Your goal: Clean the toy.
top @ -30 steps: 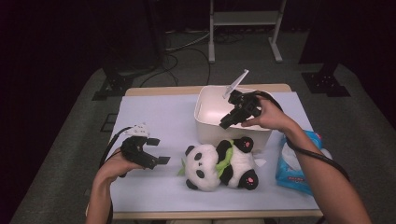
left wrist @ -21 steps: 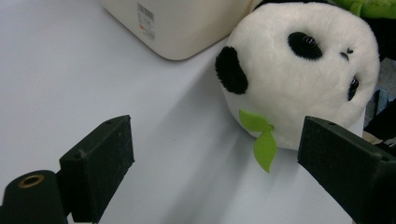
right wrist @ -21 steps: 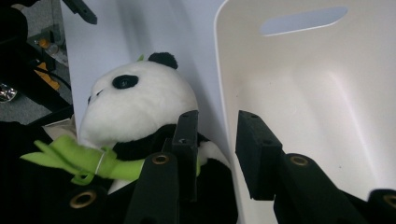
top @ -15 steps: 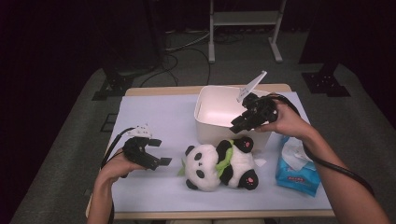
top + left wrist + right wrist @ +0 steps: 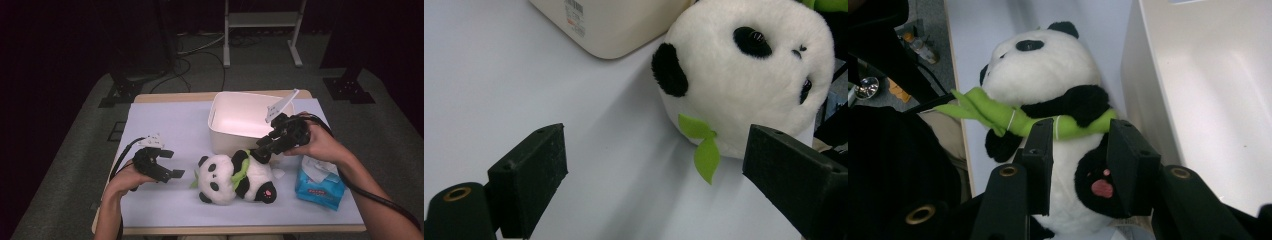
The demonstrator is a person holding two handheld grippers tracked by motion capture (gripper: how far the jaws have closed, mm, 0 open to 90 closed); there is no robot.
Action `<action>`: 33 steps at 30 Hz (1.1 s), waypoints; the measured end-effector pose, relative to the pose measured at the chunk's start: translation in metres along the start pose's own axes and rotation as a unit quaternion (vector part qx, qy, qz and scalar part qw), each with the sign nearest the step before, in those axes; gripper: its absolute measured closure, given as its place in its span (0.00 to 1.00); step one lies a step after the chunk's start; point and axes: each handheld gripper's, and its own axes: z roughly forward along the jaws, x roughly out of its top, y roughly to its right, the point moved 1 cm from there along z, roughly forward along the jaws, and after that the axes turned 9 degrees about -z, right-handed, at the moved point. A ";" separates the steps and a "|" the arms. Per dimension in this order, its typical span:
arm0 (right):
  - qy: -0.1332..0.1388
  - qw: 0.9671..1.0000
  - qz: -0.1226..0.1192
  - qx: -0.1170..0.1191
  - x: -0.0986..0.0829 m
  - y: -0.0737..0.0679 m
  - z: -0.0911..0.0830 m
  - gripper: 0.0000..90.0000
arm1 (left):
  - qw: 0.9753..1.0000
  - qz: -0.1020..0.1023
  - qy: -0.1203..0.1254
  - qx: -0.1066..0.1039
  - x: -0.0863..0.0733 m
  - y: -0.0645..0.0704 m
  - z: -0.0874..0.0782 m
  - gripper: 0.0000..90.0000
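At lower left of the high view we are holding the left gripper [image 5: 167, 164] low over the table [image 5: 165, 120], jaws spread wide and pointing toward the panda [image 5: 235, 175] lying at centre. From the right we are angling the right gripper [image 5: 264, 148] down onto its upper foot, jaws partly parted, grasp unclear. Behind, the white bin [image 5: 220, 131] is sitting apparently empty.

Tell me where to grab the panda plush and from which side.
Grip the panda plush across its belly, coming from above as the right tongs do now. It lies on its back, the soft torso is narrower than the head, and the white bin blocks the far side.
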 end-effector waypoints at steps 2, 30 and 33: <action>0.000 1.000 0.001 0.002 -0.003 -0.003 0.001 0.68 | 1.000 -0.004 0.006 -0.001 0.000 0.000 0.000 0.11; -0.021 0.997 -0.052 0.049 0.004 -0.044 0.046 0.56 | 1.000 -0.004 0.008 -0.004 -0.002 0.000 -0.004 0.11; -0.028 0.997 -0.060 0.050 0.008 -0.045 0.051 0.55 | 1.000 -0.004 0.010 -0.005 -0.002 0.000 -0.004 0.11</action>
